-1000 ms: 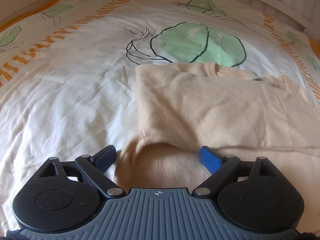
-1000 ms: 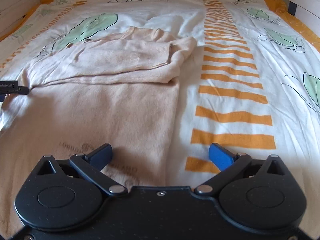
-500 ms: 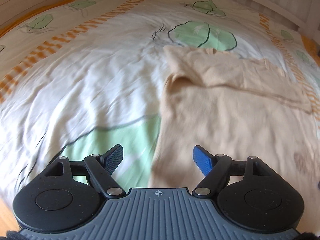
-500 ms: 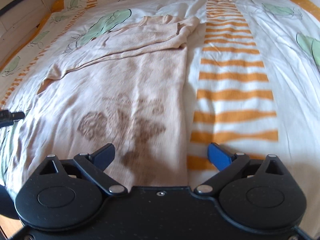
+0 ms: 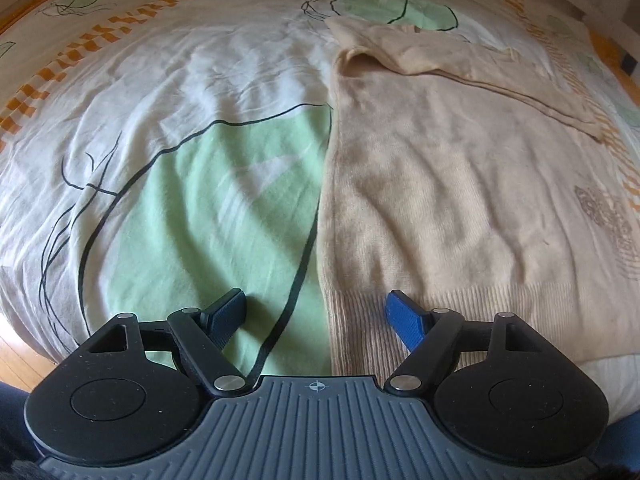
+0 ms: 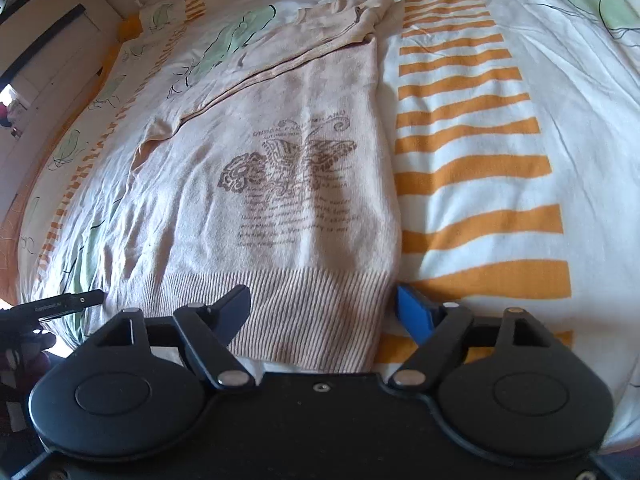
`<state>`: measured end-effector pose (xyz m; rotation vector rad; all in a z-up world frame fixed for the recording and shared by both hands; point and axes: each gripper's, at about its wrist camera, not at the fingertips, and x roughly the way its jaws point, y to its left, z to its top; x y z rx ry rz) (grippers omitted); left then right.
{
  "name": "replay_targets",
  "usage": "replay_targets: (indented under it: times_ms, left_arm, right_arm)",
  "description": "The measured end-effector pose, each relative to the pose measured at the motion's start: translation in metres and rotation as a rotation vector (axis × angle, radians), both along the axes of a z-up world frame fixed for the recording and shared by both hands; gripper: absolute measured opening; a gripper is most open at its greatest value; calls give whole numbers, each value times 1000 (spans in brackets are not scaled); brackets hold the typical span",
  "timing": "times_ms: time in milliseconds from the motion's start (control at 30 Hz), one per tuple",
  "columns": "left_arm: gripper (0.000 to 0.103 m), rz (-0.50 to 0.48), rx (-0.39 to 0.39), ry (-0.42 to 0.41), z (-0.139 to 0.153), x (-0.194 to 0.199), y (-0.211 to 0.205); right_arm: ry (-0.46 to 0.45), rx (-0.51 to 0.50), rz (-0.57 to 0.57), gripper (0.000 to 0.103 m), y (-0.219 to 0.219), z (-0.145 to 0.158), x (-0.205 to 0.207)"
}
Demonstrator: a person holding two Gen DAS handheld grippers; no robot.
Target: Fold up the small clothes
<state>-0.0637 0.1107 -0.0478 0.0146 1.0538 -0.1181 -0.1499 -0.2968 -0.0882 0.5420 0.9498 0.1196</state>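
Note:
A beige knit sweater (image 5: 448,184) lies flat on the bed, sleeves folded across its chest, a brown butterfly print (image 6: 288,168) on its front. My left gripper (image 5: 316,312) stands open over the hem's left corner, the ribbed edge between its fingers, pads not pressing. My right gripper (image 6: 324,308) hovers over the hem's right corner; its jaws are closing with the ribbed hem (image 6: 320,312) between them, not pinched. The left gripper's fingertip (image 6: 86,298) shows at the left edge of the right wrist view.
The bedsheet (image 5: 168,92) is white with green leaf shapes and orange stripes (image 6: 472,168). The mattress edge and wooden floor (image 5: 20,364) lie just below the hem. A white headboard (image 6: 52,40) stands far off.
Both grippers drew back from the folded sleeves down to the hem at the near edge of the bed. The right jaws narrowed; the left jaws narrowed slightly.

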Motion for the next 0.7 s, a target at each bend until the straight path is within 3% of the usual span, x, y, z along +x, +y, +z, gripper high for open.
replay_targets:
  times_ms: [167,700]
  left_arm:
    - [77,-5,-13,6,-4,1,-3]
    - [80,16,-16,23,-6,12,-11]
  right_arm:
    - [0,44,-23,72,-7,-5,0]
    - [-5,59,-14,72,-4,-8,5]
